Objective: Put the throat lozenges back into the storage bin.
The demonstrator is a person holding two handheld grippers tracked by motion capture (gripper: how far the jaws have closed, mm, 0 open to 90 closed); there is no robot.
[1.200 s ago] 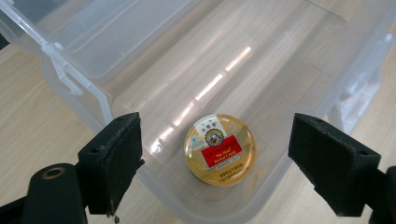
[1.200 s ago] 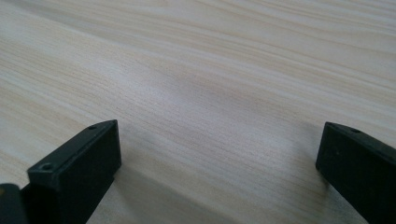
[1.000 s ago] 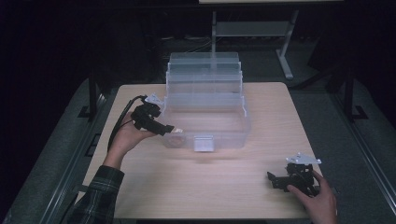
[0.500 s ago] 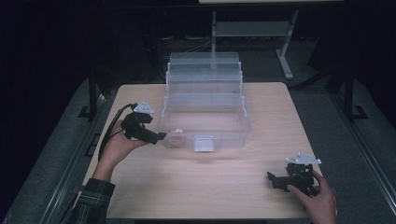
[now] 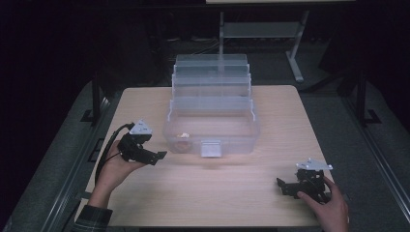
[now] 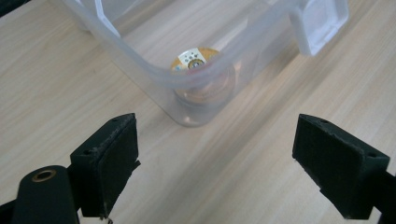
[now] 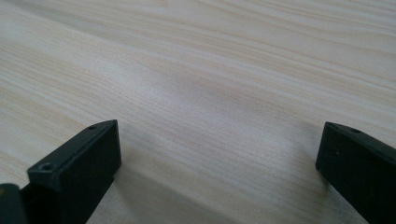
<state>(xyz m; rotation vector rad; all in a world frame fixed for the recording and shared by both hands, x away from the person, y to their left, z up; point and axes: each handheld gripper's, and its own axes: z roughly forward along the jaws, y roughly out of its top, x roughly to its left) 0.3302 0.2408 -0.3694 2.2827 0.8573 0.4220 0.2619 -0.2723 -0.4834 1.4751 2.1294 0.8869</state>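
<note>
A clear plastic tiered box stands open at the middle of the wooden table. Inside its near left corner lies a small round amber roll with a white label, which the high view shows as a pale spot. My left gripper is held just left of the box's front corner, open and empty, with both pads wide apart and pointing at that corner. My right gripper rests low near the table's front right, open, with bare wood between its jaws.
The box has a white front latch, also visible in the left gripper view. A metal stand rises behind the table. Dark floor surrounds the table. Bare wood lies between the two grippers.
My left gripper has drawn back from the box's left front corner toward the table's left edge. The roll stays inside the box. The right gripper has not moved.
</note>
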